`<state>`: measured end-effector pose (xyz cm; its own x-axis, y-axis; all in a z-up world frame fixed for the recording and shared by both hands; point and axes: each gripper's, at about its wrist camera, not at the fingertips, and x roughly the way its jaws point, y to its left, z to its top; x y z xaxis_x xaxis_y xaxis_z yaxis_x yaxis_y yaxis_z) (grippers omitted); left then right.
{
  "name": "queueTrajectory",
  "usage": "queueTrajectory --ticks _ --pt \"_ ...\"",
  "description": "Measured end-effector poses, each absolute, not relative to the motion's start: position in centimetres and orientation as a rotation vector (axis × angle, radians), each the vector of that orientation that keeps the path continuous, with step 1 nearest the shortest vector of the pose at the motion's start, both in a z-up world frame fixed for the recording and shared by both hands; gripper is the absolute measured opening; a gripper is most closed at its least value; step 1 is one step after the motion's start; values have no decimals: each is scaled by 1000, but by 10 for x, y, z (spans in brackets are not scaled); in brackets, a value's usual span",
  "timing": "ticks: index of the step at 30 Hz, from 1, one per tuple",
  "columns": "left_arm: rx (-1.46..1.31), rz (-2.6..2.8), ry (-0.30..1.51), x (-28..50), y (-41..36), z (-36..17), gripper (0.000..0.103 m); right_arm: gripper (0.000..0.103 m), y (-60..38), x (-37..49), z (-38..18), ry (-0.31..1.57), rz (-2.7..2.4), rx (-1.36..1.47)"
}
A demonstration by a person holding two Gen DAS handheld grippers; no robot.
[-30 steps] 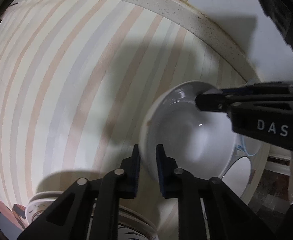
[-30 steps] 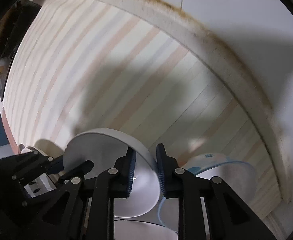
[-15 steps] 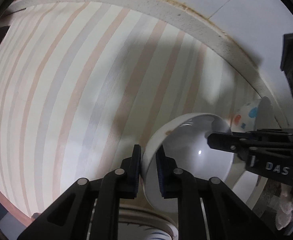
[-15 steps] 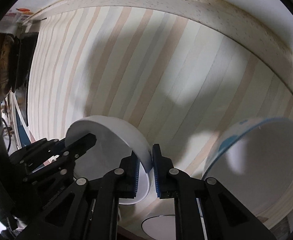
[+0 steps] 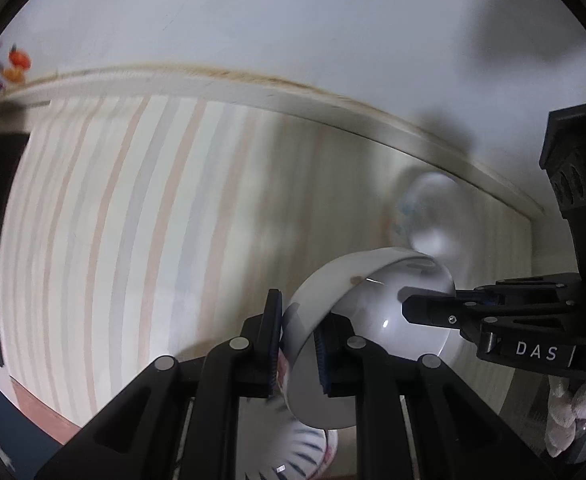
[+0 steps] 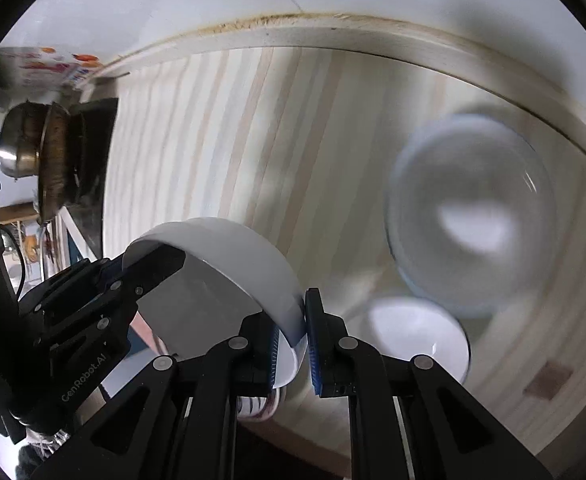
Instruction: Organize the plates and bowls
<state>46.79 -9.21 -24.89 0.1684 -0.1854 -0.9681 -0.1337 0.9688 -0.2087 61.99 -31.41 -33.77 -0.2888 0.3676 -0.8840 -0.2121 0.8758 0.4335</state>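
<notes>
Both tongs pinch one white bowl [image 6: 229,276]
Left tongs [image 5: 299,344] and right tongs [image 6: 295,344] grip opposite rims above the striped tabletop [image 6: 221,140]; a blurred blue-rimmed bowl [image 6: 469,216] lies beyond the right tongs.

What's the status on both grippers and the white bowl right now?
Left gripper and right gripper both shut on white bowl rim, opposite sides. Bowl tilted, off the striped counter. Blue-rimmed bowl and smaller white bowl below.

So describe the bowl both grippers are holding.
Start at the striped countertop below the white wall. Above it, a plain white bowl hangs tilted, its rim pinched by the left hand-held gripper and right hand-held gripper; the other bowls rest below.
</notes>
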Motion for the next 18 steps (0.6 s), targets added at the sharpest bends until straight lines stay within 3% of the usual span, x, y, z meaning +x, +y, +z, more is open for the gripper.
queueTrajectory --ticks 7,18 --pt "-152 -158 1416 424 -158 -237 13 14 -361 536 -312 1750 496 211" --pt "-6 -328 1574 363 -238 -299 13 14 -432 413 -378 1848 354 377"
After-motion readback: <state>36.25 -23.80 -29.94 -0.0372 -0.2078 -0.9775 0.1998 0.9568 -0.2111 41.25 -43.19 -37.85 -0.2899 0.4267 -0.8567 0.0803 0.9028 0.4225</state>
